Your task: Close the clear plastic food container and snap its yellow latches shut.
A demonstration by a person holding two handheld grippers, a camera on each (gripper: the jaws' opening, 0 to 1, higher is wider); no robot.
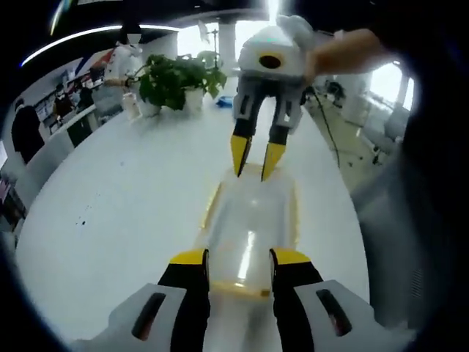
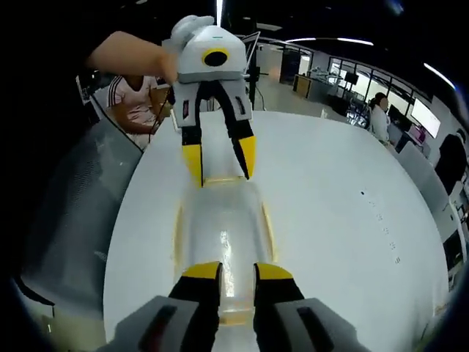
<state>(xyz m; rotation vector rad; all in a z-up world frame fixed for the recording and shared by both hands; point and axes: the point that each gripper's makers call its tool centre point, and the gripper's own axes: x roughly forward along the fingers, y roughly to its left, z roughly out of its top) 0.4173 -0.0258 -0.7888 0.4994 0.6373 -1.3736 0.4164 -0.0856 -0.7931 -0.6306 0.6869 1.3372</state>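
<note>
In the left gripper view, the container (image 1: 253, 227) lies lengthwise on the white table (image 1: 124, 220), its clear lid down and a yellow latch (image 1: 238, 287) at the near end. The left gripper (image 1: 239, 258) sits over that near end, its yellow-tipped jaws apart with the end of the lid between them; whether they touch it cannot be told. At the container's far end the right gripper (image 1: 254, 155) comes down from above, jaws parted, tips at the far rim. A hand (image 1: 344, 51) holds it. Beyond the container stand potted plants (image 1: 179, 79).

In the right gripper view, the container (image 2: 222, 235) runs away from the camera on the table (image 2: 330, 205). The right gripper (image 2: 237, 270) straddles its near end, jaws slightly apart, contact unclear. The left gripper (image 2: 221, 163) points down at the far end, jaws spread, gripping nothing visible. People (image 2: 379, 114) stand well beyond the table.
</note>
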